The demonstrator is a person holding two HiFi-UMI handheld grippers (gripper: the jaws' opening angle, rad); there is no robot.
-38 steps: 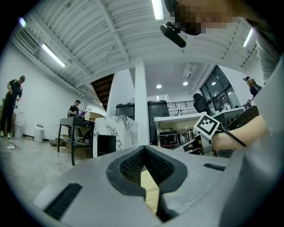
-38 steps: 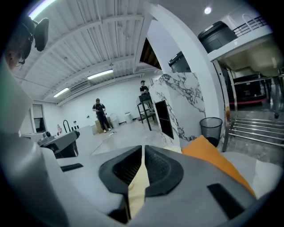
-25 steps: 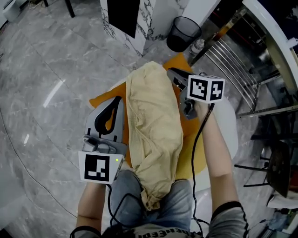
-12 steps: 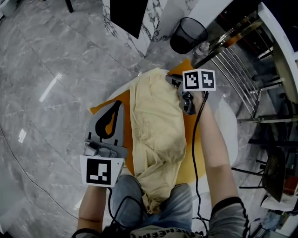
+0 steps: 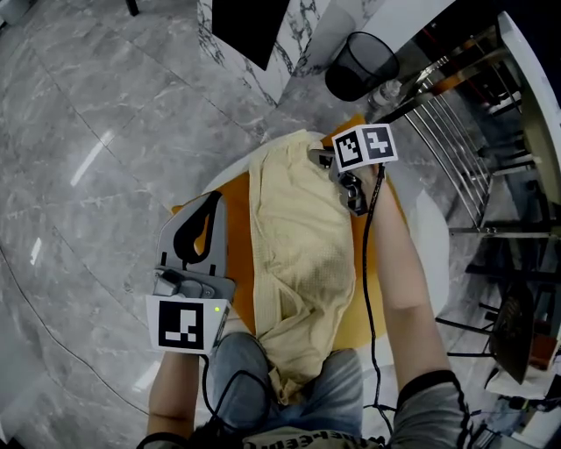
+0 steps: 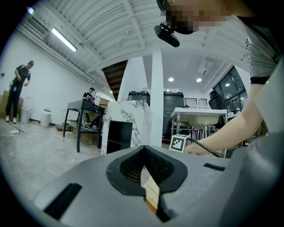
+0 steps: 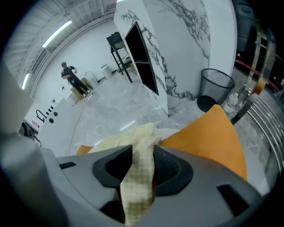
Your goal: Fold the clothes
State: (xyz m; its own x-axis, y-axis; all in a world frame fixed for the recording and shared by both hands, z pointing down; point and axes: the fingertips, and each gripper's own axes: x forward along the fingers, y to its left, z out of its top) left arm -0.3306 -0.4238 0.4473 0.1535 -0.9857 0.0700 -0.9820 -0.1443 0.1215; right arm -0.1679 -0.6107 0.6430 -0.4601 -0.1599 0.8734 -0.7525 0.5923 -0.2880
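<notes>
The right gripper (image 7: pixel 142 168) has its two jaws opening. One strip of the pale yellow garment (image 5: pixel 302 254) hangs loosely between them, with a gap showing on its left side, so the pads do not clamp it. In the head view this gripper sits at the far right corner of the garment, its marker cube (image 5: pixel 364 145) uppermost.

The left gripper (image 5: pixel 214 202) has its jaws closed tip to tip with nothing held. Only a thin slit remains, through which pale and orange cloth shows. It lies just beside the garment's left edge and carries the second marker cube (image 5: pixel 186 323) at its near end.

The single garment lies lengthwise in one long, rumpled band between the two grippers. Its near end droops onto the person's jeans (image 5: pixel 237 359). Beneath it is one orange cloth (image 5: pixel 238 263), spread on a round white table (image 5: pixel 429 228).

Farther out, one black mesh wastebasket (image 5: pixel 361 66) stands on the grey marble floor (image 5: pixel 88 131), beside a marble-patterned pillar (image 5: pixel 302 26). A metal rack (image 5: pixel 447 123) is to the right.
</notes>
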